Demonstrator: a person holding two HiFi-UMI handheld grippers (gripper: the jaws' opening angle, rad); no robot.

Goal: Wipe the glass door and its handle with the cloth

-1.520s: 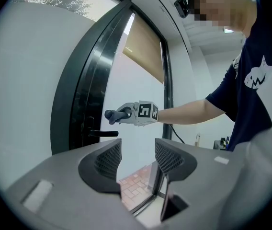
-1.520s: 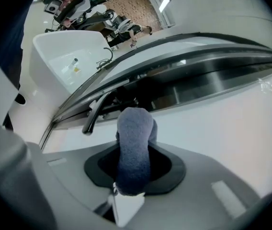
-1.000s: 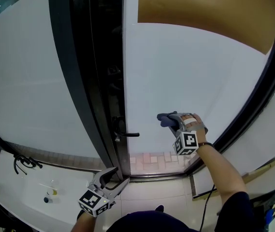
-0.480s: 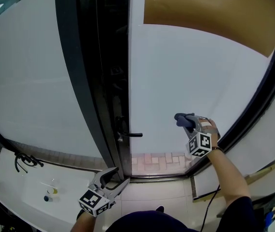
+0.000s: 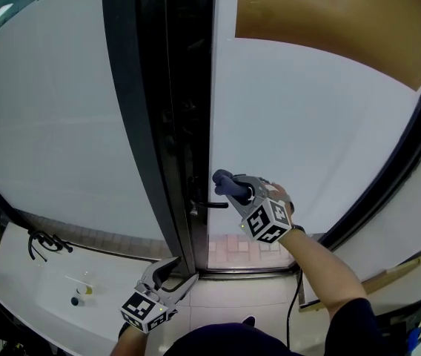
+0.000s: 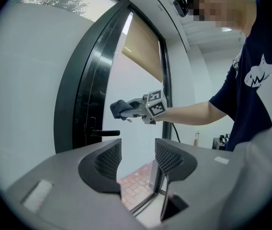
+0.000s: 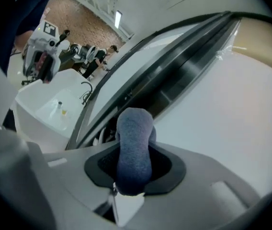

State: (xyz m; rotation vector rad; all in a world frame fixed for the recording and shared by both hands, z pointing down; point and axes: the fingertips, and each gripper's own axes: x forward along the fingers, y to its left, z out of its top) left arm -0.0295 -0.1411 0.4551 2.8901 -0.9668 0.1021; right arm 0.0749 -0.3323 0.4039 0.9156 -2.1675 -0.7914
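Observation:
The frosted glass door [image 5: 307, 124] stands in a black frame [image 5: 162, 124]. Its black lever handle [image 5: 212, 205] [image 6: 103, 132] juts out low on the door's left edge. My right gripper [image 5: 229, 188] [image 7: 135, 152] is shut on a rolled blue-grey cloth [image 5: 224, 183] [image 7: 135, 147] [image 6: 120, 109]. The cloth hovers just above the handle, close to the glass. My left gripper [image 5: 172, 273] [image 6: 137, 159] hangs low near the floor, open, with nothing between its jaws.
A tan blind [image 5: 329, 21] covers the door's upper right part. At the lower left a white counter with a sink [image 5: 55, 291], a black tap [image 5: 41, 242] and small bottles [image 5: 77, 297]. Brick paving [image 5: 244, 249] shows through the door's bottom strip.
My right gripper has carried the cloth leftward across the glass, from the door's right side to just above the handle. The left gripper has stayed put.

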